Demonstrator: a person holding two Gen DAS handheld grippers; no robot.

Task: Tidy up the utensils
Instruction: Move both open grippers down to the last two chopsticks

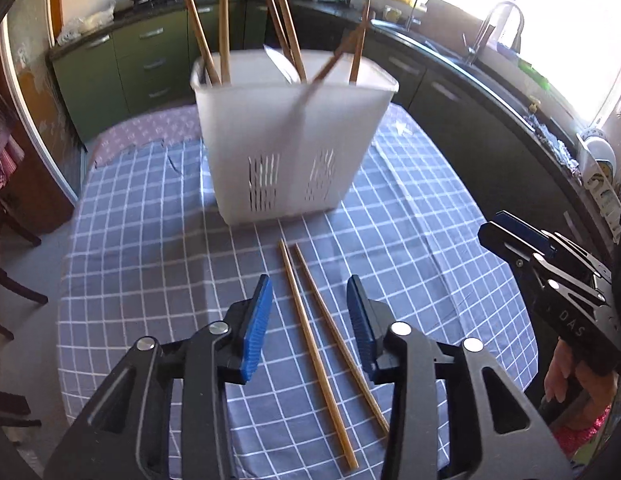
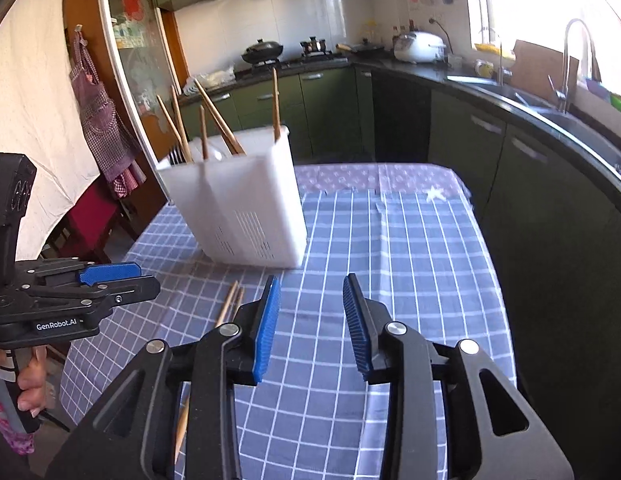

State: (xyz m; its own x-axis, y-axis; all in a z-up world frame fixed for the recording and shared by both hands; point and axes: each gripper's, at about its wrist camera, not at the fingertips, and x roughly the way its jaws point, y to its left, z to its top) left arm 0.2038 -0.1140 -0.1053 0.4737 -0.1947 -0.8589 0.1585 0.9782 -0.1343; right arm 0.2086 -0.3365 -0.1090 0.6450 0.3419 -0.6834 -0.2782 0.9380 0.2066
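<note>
- Table (image 1: 158, 216) draped in blue checked cloth, with a pink patterned strip along the far edge; kitchen counters beyond the far and right sides.
- White utensil holder (image 1: 294, 136) upright toward the far middle of the table, slotted vents low on its near wall; closer to the left edge than the right in the right wrist view (image 2: 246, 200).
- Several wooden chopsticks (image 1: 224, 24) standing tilted inside the holder, tips well above its rim; something white in there too, too blurred to tell what.
- Left gripper (image 1: 309, 322) over the near middle of the table, aimed at the holder, blue pads spread partway, pinching nothing.
- Right gripper (image 2: 312, 326) nearer the right edge, blue pads likewise spread partway with only bare cloth showing in the gap; seen side-on at the right border of the left wrist view (image 1: 522, 236).
- Loose pair of chopsticks (image 1: 322, 344) flat on the cloth just in front of the holder, running toward the near edge, lying in the gap under the left gripper's pads and touching neither; partly hidden behind the right gripper's left finger in the other view (image 2: 230, 304).
- Hand (image 2: 30, 384) wrapped round the left gripper's handle at the near left corner.
</note>
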